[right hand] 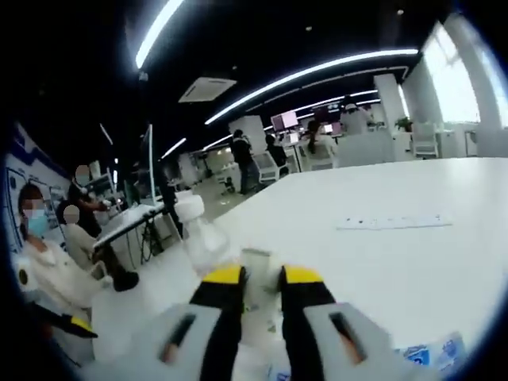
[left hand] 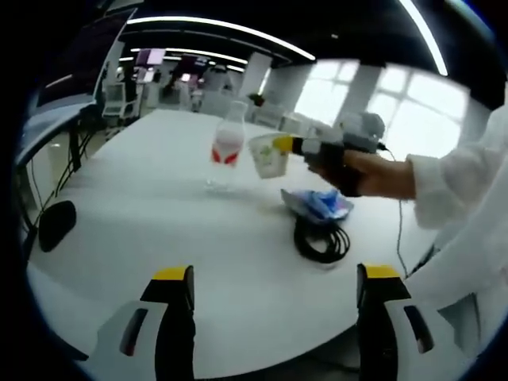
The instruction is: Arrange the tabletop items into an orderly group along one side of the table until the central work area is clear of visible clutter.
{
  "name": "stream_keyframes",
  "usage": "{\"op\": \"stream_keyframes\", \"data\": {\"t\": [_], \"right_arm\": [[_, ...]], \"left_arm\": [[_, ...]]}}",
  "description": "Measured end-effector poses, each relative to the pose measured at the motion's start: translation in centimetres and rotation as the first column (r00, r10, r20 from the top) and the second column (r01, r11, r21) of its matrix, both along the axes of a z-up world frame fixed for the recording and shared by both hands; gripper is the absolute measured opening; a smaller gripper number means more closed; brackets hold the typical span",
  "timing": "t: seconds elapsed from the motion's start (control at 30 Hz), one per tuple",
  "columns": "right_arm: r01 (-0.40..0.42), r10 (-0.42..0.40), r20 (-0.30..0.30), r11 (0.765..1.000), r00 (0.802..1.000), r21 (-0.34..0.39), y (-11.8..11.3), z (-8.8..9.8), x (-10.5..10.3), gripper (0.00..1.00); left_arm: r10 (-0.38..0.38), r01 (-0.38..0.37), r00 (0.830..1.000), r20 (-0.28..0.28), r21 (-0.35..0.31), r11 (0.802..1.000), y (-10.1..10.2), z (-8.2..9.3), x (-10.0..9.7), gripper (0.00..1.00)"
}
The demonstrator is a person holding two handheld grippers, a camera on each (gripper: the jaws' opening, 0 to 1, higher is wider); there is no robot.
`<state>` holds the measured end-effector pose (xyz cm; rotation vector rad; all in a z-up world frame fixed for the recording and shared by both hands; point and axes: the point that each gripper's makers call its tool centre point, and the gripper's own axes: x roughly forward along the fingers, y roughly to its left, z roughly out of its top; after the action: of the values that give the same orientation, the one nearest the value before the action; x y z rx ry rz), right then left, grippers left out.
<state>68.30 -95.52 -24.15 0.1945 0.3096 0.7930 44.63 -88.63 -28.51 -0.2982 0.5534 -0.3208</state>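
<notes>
A white surface [left hand: 143,206] stands in a bright open office. The left tool [left hand: 270,313] hangs wide open, holding nothing. Ahead of it, the right tool [left hand: 279,144] is clamped on a clear plastic cup [left hand: 267,155], just beside a bottle [left hand: 228,147] holding red; a coiled black cable [left hand: 321,240] lies nearer.

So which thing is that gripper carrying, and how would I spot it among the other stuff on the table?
Start at the big white table, then find the right gripper held out over its middle. Its jaws are shut on a clear plastic cup. Beside it stands a taller clear bottle with a red label, and nearer lie a blue packet and a coiled black cable; the cup alone is lifted.
</notes>
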Motion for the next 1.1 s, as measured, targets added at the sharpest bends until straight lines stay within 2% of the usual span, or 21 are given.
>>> {"op": "stream_keyframes", "data": {"t": [0.23, 0.43, 0.57, 0.63, 0.7, 0.83, 0.93, 1.1], "right_arm": [[-0.024, 0.023, 0.032, 0.999, 0.999, 0.036, -1.3, 0.9, -1.1, 0.15], [-0.042, 0.037, 0.063, 0.996, 0.997, 0.083, -2.2, 2.3, -2.2, 0.15], [-0.087, 0.075, 0.103, 0.988, 0.992, 0.124, -2.3, 4.2, -3.9, 0.15], [-0.112, 0.094, 0.127, 0.983, 0.987, 0.144, -2.3, 5.1, -4.7, 0.15], [-0.132, 0.110, 0.147, 0.980, 0.983, 0.148, -2.3, 5.9, -5.5, 0.15], [-0.177, 0.146, 0.170, 0.967, 0.975, 0.182, -2.3, 7.3, -7.1, 0.15], [-0.201, 0.167, 0.194, 0.965, 0.967, 0.171, -2.5, 7.8, -7.8, 0.15], [-0.220, 0.180, 0.210, 0.957, 0.961, 0.188, -3.1, 8.4, -8.4, 0.15]], "left_arm": [[0.061, -0.059, 0.998, 0.032, -0.045, 0.997, 1.0, 0.6, 0.6, 0.80], [0.043, -0.041, 0.998, 0.046, -0.031, 0.999, 0.5, 1.0, 1.4, 0.80], [0.007, -0.004, 0.995, 0.104, -0.024, 1.000, -0.4, 3.3, 4.2, 0.78], [-0.034, 0.036, 0.989, 0.145, -0.013, 0.999, -1.2, 4.9, 6.0, 0.78], [-0.071, 0.070, 0.984, 0.163, 0.008, 0.997, -1.7, 5.8, 7.7, 0.77], [-0.119, 0.114, 0.978, 0.169, 0.038, 0.993, -2.4, 6.5, 10.3, 0.76], [-0.168, 0.158, 0.974, 0.153, 0.074, 0.985, -3.1, 6.2, 11.2, 0.76], [-0.200, 0.193, 0.965, 0.172, 0.054, 0.980, -4.5, 7.3, 12.1, 0.77]]}}
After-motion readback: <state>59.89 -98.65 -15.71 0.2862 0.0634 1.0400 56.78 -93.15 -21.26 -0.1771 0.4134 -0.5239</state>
